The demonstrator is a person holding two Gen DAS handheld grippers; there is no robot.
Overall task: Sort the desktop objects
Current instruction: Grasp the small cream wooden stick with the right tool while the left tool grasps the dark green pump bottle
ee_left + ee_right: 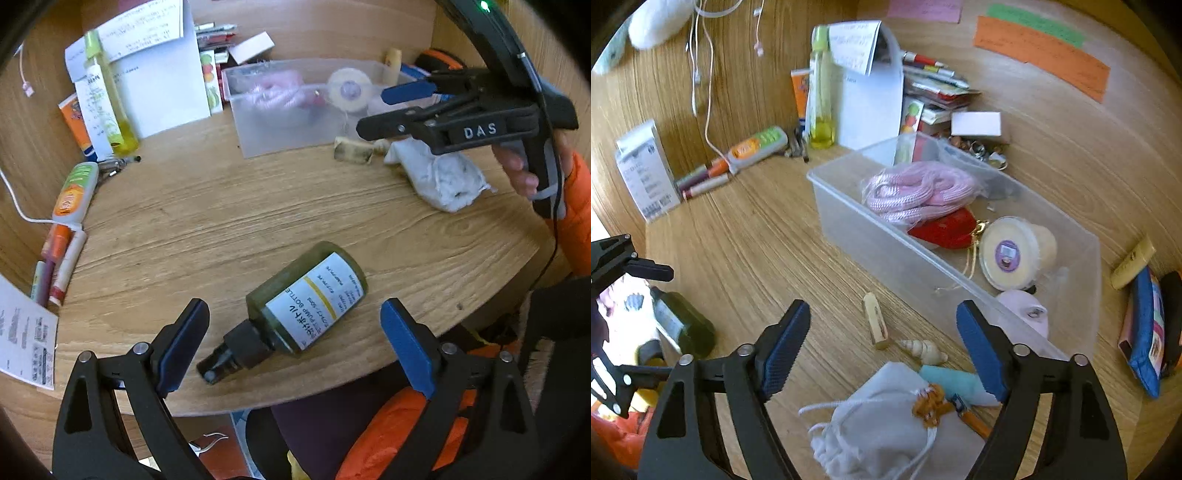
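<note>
The dark green pump bottle (308, 301) is lying on its side on the wooden desk (207, 221) near the front edge, its black nozzle pointing toward the left gripper (295, 339). A white label with printed text is wrapping its body; the small print is too blurred to read. The left gripper's fingers are standing spread on either side of the bottle without touching it. In the right wrist view the bottle is showing only partly, at the far left. The right gripper (882, 349) is hanging, fingers spread and gripping nothing, over a white drawstring pouch (886, 424), whose near part is being cut off. Behind sits a clear plastic bin (886, 251) holding pink cord (916, 192).
</note>
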